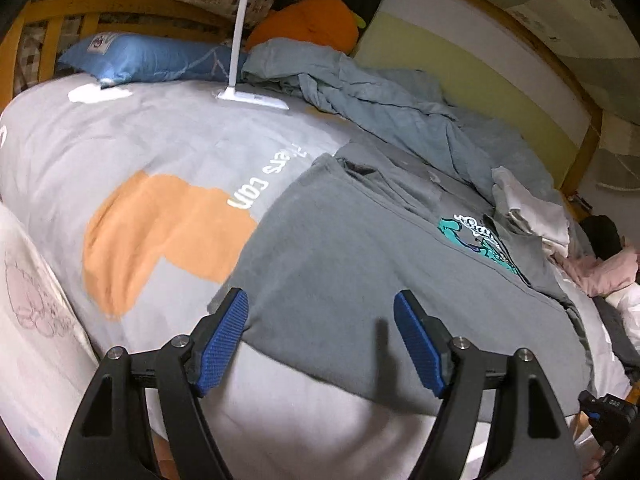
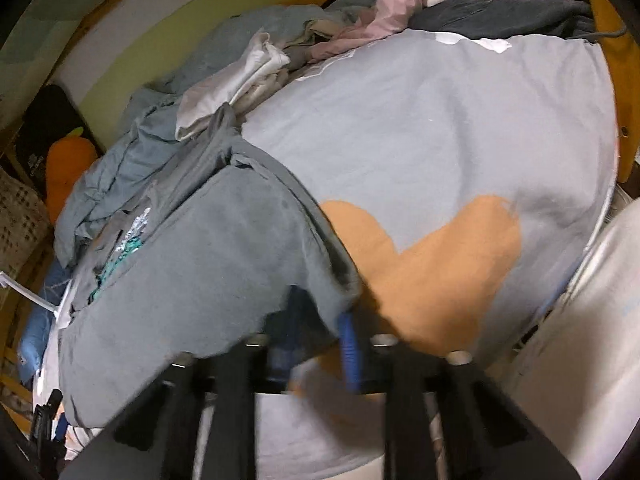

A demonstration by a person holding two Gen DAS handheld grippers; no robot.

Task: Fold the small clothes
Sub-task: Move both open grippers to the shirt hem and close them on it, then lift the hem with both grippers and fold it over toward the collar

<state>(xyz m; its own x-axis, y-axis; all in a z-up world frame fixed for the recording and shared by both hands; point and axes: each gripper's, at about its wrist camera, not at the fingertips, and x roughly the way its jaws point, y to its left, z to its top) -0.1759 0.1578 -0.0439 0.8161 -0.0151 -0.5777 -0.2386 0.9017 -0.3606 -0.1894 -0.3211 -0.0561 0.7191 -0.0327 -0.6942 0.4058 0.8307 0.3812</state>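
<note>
left hand-held gripper [image 1: 321,314]: spread over grey T-shirt [image 1: 360,264] hem, ready to pinch | right hand-held gripper [image 2: 320,320]: pinching the T-shirt corner for folding | bed [image 1: 100,140] beneath supports it

grey tee [image 1: 340,248]: one, with a teal print
tools: two, the left tool [image 1: 320,340] and the right tool [image 2: 316,340]
blue pillow [image 1: 140,58]: just one
white lamp [image 1: 240,40]: one
orange plush [image 1: 308,20]: one
orange patches on the bed cover [image 1: 168,232]: one per view
other clothes by the far edge: a jumbled heap, can't really count them
</note>
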